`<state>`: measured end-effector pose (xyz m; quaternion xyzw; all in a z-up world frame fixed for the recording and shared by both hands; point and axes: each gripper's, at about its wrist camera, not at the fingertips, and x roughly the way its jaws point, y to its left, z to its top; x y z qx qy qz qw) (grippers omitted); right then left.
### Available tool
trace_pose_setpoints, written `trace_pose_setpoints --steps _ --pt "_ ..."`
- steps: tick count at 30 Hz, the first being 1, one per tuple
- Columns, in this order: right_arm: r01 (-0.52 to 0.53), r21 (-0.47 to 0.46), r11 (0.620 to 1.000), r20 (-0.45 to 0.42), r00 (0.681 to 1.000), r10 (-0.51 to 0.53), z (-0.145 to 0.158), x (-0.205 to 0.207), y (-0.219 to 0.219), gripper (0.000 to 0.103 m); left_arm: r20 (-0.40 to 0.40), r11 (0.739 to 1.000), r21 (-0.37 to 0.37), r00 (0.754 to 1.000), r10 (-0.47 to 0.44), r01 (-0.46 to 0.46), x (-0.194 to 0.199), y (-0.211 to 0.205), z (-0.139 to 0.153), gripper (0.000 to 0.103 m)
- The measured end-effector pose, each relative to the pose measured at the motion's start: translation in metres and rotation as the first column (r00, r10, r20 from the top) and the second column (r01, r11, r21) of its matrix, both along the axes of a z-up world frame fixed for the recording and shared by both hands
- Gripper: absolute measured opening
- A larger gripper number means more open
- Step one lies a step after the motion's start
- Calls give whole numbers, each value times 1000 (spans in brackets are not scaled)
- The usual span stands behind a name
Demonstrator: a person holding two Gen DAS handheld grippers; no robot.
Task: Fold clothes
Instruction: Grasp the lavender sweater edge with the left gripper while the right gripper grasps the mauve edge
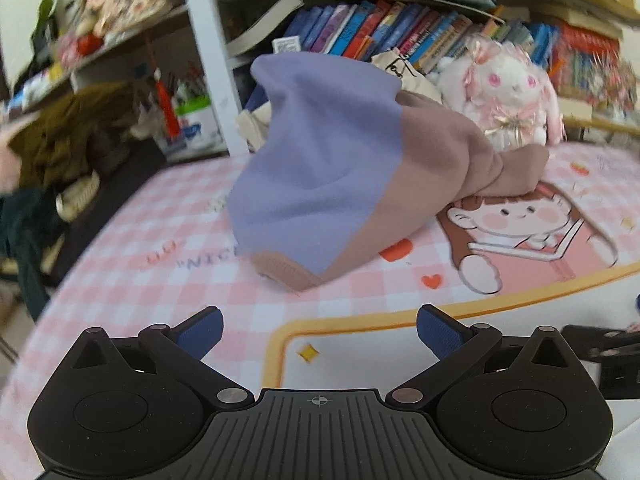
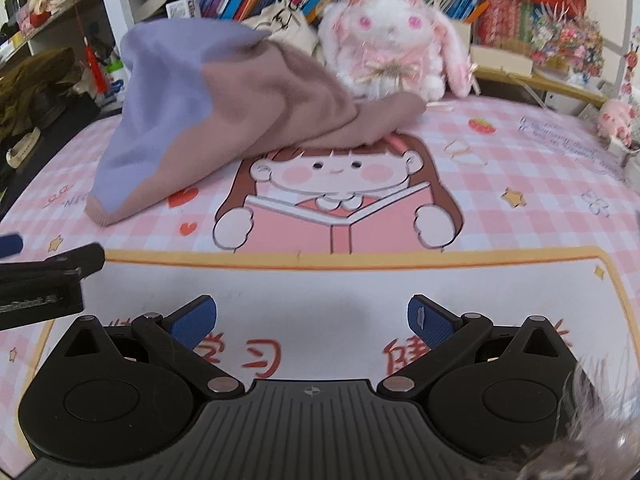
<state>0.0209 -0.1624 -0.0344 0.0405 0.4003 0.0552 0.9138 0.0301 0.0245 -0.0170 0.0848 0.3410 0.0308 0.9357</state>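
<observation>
1. Nearest the lens, the left gripper hangs with its jaws spread wide and empty, short of the garment.
2. Beside it, the right gripper is equally wide and holds nothing.
3. That lilac-and-mauve garment lies crumpled in a raised heap on the tabletop, covering the hair of the printed cartoon girl.
4. Behind the garment sits a plush rabbit, with a row of books beyond it.
</observation>
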Motion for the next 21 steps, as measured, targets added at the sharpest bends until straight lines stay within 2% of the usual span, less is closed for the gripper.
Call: trace_pose_setpoints --steps 3,5,10,13,16,17,18,20,21 --pt "-23 24 999 -8 1000 23 -1 -1 3 103 -9 999 32 1000 -18 19 13 4 -8 103" --pt "-32 -5 999 10 999 33 2 -2 7 103 -13 999 46 1000 -25 25 24 8 -14 102" --pt "-70 -62 996 19 997 71 7 -3 12 103 -17 994 99 999 -46 48 55 11 -25 92" --pt "-82 -111 990 32 996 86 9 -6 15 102 -28 984 155 996 -83 87 71 6 -33 76" --pt "-113 -179 977 67 990 126 14 -8 20 102 -26 967 220 992 -126 129 83 0 -37 73" --pt "-124 -202 972 79 987 143 15 -8 22 102 -23 960 242 990 -141 142 86 -2 -38 62" --pt "-141 -231 963 94 982 166 17 -9 24 102 -31 953 258 987 -158 160 89 -4 -39 39" --pt "-190 -316 930 132 961 242 20 -12 32 102 -52 948 260 983 -174 181 93 -4 -40 15" --pt "-213 -360 908 148 948 281 21 -13 37 102 -48 957 225 983 -177 184 92 -1 -34 9"
